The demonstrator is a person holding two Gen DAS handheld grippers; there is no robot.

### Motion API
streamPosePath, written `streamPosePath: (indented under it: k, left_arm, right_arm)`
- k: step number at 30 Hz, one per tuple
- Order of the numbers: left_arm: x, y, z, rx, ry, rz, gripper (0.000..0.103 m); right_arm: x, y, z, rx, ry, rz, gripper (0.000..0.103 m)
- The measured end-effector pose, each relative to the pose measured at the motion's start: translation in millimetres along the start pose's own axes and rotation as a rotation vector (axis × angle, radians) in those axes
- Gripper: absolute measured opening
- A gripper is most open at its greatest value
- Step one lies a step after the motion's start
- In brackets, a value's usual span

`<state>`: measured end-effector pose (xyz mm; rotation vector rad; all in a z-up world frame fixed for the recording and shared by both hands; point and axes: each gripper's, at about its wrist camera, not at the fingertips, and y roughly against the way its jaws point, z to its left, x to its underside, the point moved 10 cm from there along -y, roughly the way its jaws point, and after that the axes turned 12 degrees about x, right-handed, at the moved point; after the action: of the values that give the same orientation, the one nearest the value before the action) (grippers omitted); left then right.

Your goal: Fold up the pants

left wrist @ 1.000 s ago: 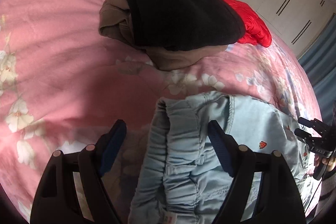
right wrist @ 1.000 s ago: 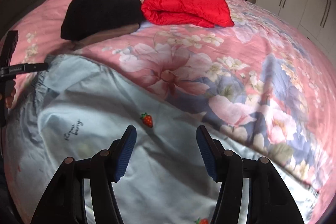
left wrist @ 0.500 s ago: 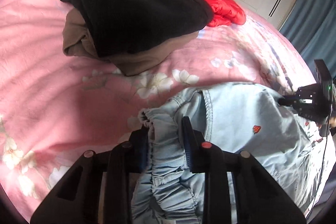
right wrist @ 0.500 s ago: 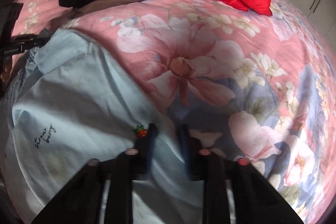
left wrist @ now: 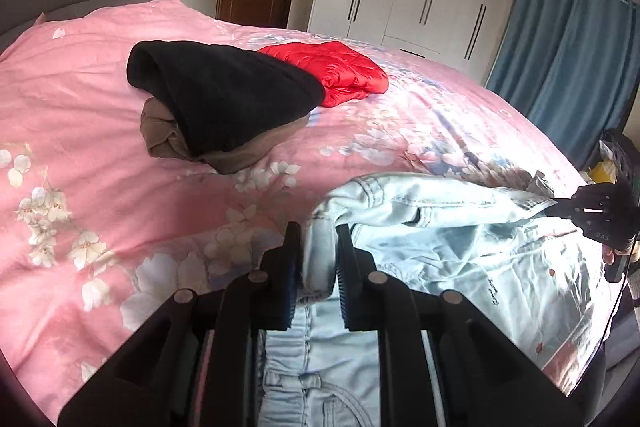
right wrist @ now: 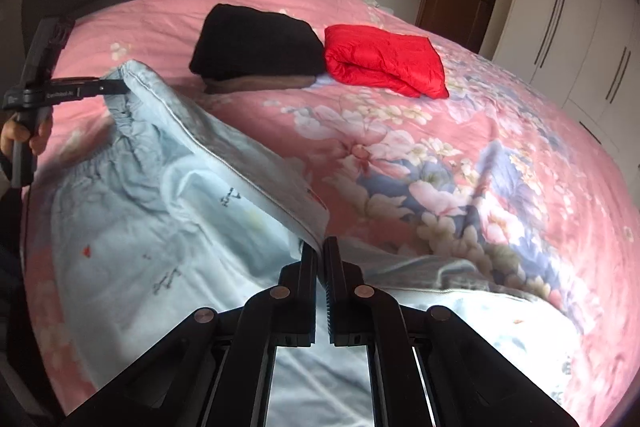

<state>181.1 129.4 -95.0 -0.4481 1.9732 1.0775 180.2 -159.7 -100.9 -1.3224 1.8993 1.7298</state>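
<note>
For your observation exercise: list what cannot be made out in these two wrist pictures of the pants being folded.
- Pants legs: left wrist view, cut off by the bottom edge and the left gripper.
- Dark lettering on the denim: right wrist view, blurred, unreadable.
- Brown garment: right wrist view, mostly hidden under the black garment.
- Pinched hem: right wrist view, hidden inside the right gripper.

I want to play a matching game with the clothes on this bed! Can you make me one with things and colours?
Things:
1. pants
2. jacket
3. sweater
4. curtain

Colours:
A. black
B. dark blue
C. pale blue
D. red

Pairs: 1-C, 2-D, 3-A, 4-B
</note>
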Motion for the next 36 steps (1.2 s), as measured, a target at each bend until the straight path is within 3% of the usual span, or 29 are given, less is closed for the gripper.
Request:
streamPosePath:
  k: [6, 12, 17, 20, 24, 26, 29, 31, 34, 36]
  left_arm:
    - [24, 27, -17, 0.018, -0.058, -0.006, 0.016]
    - [84, 27, -7, -0.124, -0.181, 0.158, 0.024]
    - [114, 24, 6, -0.182, -0.163, 0.236, 0.032]
    - [122, 32, 9, -0.218, -0.164, 0.247, 0.031]
    - [121, 50, 20, -0.24, -0.07, 0.213, 0.029]
    - [114, 59, 14, -0.22, -0.033, 0.169, 0.029]
    - [93, 61, -16, -0.129, -0.021, 0.087, 0.031]
    - [80, 51, -41, -0.058, -0.021, 0.056, 0.047]
    - [68, 21, -70, 0.025, -0.004, 0.067, 0.05]
    - [70, -3, -84, 0.031, -0.003, 0.111, 0.05]
  right_arm:
    - [37, 46, 34, -0.004, 0.016, -0.004, 0.005]
    - [73, 69, 77, -0.019, 0.101, 0.029, 0.005]
    - [113, 52, 116, -0.062, 0.164, 0.133, 0.005]
    - [128, 40, 126, -0.059, 0.178, 0.178, 0.005]
    - [130, 43, 123, -0.07, 0.119, 0.178, 0.005]
    - [130, 45, 121, -0.077, 0.081, 0.188, 0.005]
    - [127, 56, 119, -0.086, 0.018, 0.179, 0.005]
    - [120, 65, 115, -0.112, -0.063, 0.141, 0.01]
    - [107, 71, 110, -0.211, -0.253, 0.083, 0.013]
    - [99, 67, 108, -0.245, -0.341, 0.059, 0.013]
